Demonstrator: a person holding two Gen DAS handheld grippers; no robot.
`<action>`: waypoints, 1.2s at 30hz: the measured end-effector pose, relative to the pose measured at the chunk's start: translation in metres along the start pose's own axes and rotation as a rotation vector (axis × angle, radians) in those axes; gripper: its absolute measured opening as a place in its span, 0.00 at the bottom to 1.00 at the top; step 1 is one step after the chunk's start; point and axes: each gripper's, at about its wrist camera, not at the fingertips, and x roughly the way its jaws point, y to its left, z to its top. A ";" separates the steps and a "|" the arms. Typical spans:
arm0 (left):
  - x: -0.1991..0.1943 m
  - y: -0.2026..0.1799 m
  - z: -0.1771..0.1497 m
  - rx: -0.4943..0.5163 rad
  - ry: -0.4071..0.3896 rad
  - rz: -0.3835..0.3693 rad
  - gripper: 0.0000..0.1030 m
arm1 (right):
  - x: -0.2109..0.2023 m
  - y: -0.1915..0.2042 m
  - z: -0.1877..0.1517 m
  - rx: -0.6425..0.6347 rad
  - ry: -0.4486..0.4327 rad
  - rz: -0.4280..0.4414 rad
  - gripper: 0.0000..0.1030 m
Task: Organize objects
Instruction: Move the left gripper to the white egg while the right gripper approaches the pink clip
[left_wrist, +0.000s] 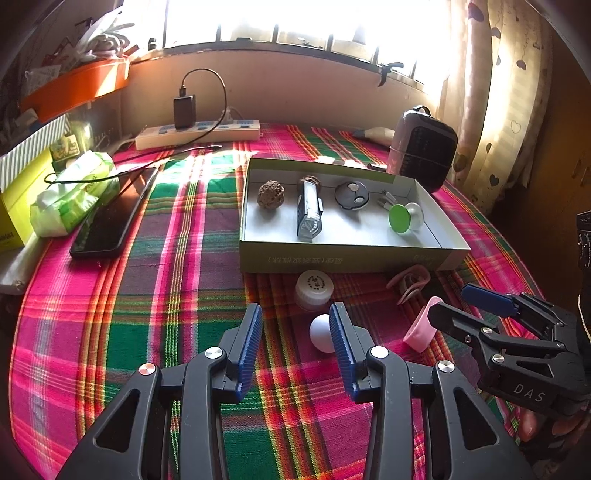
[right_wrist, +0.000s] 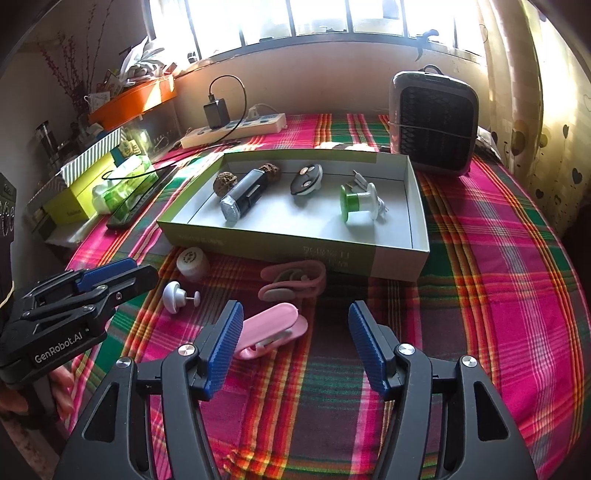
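Left gripper (left_wrist: 295, 325) fingers are spread wide around the white knob (left_wrist: 320, 333) on the desk, near side of the box (left_wrist: 347, 254). Right gripper (right_wrist: 293, 325) is released too, beside the pink clip (right_wrist: 275, 326). I'd centre the knob before squeezing, it looks like it'd roll

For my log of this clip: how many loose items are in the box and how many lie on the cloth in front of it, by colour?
In the box:
Brown lumps: 2
Silver-black torch: 1
Dark round disc: 1
Green-white plug: 1

On the cloth:
White: 2
Pink: 2

Total: 9
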 end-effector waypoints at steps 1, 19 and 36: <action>0.000 0.001 -0.001 -0.004 0.002 -0.008 0.37 | 0.002 0.001 -0.001 0.005 0.004 -0.004 0.59; 0.017 -0.005 -0.006 0.000 0.062 -0.095 0.37 | 0.005 0.001 -0.008 -0.021 0.039 -0.089 0.61; 0.024 -0.016 -0.007 0.030 0.088 -0.136 0.37 | -0.007 -0.025 -0.016 0.032 0.036 -0.121 0.61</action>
